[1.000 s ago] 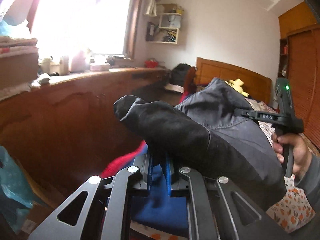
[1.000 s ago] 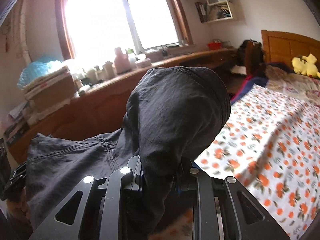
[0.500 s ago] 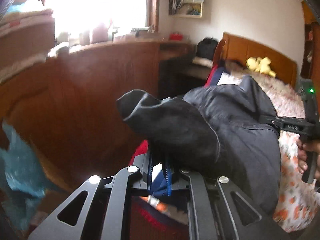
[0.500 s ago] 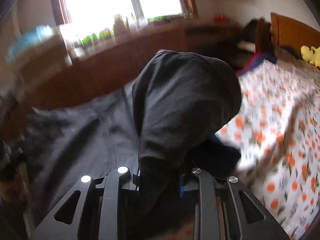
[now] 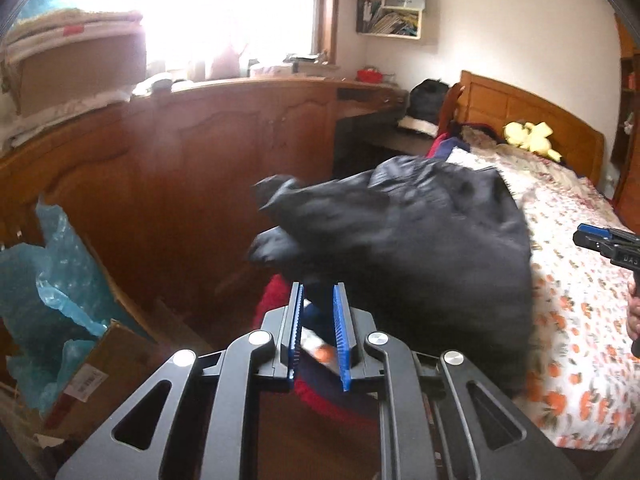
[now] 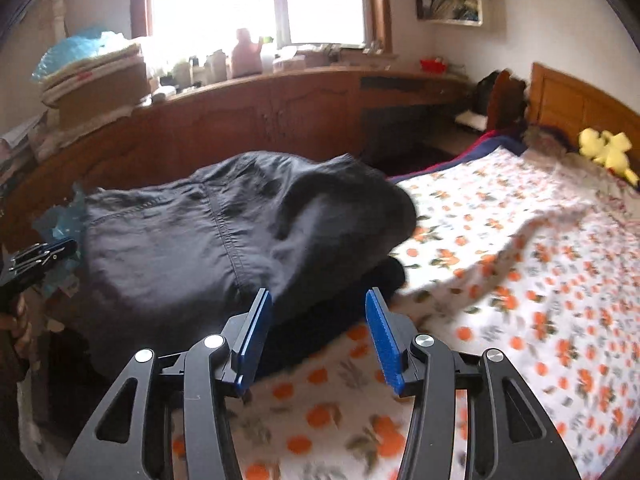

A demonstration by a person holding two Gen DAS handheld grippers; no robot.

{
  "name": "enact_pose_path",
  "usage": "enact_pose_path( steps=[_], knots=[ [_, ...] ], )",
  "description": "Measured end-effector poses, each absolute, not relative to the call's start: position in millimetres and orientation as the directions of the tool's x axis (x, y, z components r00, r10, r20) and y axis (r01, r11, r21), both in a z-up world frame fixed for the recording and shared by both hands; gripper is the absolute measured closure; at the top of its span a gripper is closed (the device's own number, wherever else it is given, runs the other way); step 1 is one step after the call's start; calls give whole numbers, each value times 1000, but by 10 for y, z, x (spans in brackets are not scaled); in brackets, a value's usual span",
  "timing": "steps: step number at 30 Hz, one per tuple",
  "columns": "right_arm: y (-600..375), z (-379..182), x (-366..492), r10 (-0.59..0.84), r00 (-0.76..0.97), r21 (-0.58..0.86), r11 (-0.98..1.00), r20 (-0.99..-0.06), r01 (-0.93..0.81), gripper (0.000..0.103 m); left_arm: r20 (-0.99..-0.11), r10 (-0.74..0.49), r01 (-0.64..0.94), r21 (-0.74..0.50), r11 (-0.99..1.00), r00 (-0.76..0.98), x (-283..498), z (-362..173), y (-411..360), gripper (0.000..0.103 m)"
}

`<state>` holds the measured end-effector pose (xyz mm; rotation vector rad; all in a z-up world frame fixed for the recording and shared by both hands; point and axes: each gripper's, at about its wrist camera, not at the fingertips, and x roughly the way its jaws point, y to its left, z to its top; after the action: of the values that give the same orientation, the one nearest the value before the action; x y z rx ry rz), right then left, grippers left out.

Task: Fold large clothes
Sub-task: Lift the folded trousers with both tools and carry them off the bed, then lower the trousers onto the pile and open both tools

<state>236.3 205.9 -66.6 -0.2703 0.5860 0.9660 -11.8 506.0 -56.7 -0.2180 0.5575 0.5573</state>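
A large dark grey garment (image 6: 240, 232) lies bunched on the near left corner of the bed, over the orange-flowered sheet (image 6: 500, 280). My right gripper (image 6: 318, 296) hovers just in front of it. Its jaws are opening and wide apart, and the blue pads (image 6: 382, 332) press on nothing. In the left wrist view the same garment (image 5: 420, 240) is blurred and sits just beyond my left gripper (image 5: 319, 296). The left jaws are opening with a narrow gap, and no cloth is pinched between them. Each gripper also shows at the edge of the other's view: the right gripper (image 5: 604, 242) and the left gripper (image 6: 40, 258).
A long wooden cabinet (image 5: 180, 160) runs under the window, left of the bed. A cardboard box with blue plastic (image 5: 52, 280) stands on the floor. Red and blue cloth (image 5: 276, 304) hangs at the bed's edge. A yellow plush toy (image 6: 604, 148) lies by the headboard.
Both grippers came down and let go of the dark garment, which dropped from hanging over the fingers onto the bed. The right jaws spread wide; the left jaws parted slightly.
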Motion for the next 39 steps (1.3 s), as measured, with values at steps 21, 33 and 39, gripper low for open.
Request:
enact_pose_path(
  steps=[21,33,39],
  knots=[
    [-490,-40,1425,603,667,18,748,-437,-664,35,-447,213,-245,-15,969,869,309,69,2420,2],
    [-1505,-33,939,475,798,18,863,-371,-505,8,-425,16,-40,-49,998,905,566,118,1107,2],
    [-1851,0,735,421,837,53,901,-350,-431,8,-407,-46,24,-59,998,912,590,147,603,2]
  ],
)
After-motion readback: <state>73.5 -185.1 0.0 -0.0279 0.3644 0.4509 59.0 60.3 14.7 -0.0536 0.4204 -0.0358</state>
